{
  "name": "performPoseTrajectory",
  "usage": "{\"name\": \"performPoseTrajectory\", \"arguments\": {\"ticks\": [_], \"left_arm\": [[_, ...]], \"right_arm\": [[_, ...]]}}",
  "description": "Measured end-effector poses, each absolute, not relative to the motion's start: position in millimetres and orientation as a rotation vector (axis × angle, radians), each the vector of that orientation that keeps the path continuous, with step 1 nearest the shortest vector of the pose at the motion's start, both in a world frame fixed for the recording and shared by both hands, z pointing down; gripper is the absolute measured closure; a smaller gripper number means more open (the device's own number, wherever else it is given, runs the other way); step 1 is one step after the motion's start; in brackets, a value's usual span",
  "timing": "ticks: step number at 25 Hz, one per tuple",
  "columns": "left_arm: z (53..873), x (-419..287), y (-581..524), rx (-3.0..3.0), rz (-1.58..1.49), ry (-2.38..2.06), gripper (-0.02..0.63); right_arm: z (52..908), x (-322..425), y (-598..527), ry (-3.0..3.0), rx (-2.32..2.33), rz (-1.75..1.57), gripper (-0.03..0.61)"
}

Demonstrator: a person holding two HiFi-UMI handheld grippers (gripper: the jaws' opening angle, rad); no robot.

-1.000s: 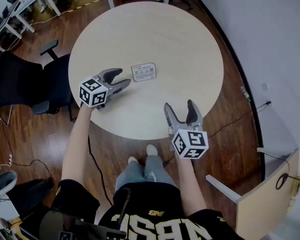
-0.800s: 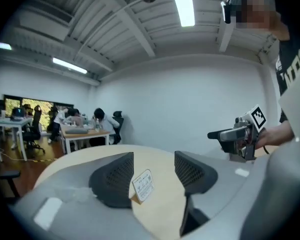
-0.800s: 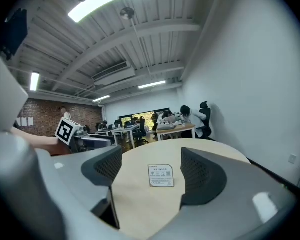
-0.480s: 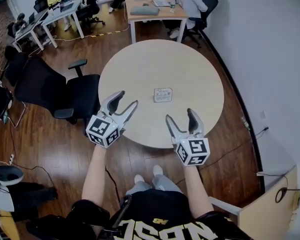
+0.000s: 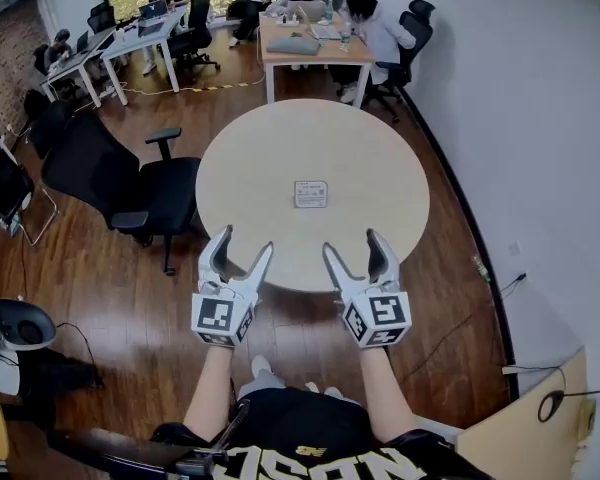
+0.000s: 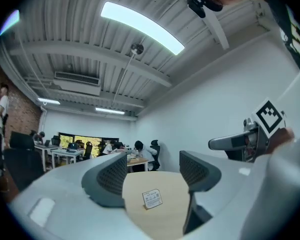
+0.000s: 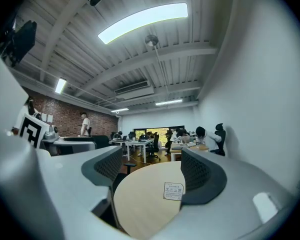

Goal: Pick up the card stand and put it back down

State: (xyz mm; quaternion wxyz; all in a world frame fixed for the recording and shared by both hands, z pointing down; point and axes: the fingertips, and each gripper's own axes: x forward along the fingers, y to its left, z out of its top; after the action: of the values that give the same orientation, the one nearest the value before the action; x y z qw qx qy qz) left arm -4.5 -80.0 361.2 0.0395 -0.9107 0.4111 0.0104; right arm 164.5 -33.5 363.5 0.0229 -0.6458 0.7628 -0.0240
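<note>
Card stand, small white (image 5: 311, 194), stands on round pale table (image 5: 380, 148). My left gripper (image 5: 245, 243), fingers just widening, and right gripper (image 5: 352, 244), fingers spread, hold nothing: finished or unstarted, I judge.

Print on the card stand (image 5: 311, 194) is too small to read (every view). Nearer than the stand, the right tool (image 5: 351, 244) masks the surface (image 5: 405, 168) rim.

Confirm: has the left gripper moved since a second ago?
Yes. Left gripper drew back from beside the card stand to the near table edge; jaws just opening, empty.
</note>
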Motion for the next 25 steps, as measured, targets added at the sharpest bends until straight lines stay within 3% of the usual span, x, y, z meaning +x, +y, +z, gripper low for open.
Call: {"name": "performPoseTrajectory", "arguments": {"ticks": [11,25], "left_arm": [[370,65,61,-2.700,-0.069,1.446,0.278],[358,27,76,-2.681,0.009,1.401,0.293]], "right_arm": [[398,246,72,2.422,-2.006,-0.181,0.206],[377,220,101,2.400,-2.060,-0.099,0.207]]}}
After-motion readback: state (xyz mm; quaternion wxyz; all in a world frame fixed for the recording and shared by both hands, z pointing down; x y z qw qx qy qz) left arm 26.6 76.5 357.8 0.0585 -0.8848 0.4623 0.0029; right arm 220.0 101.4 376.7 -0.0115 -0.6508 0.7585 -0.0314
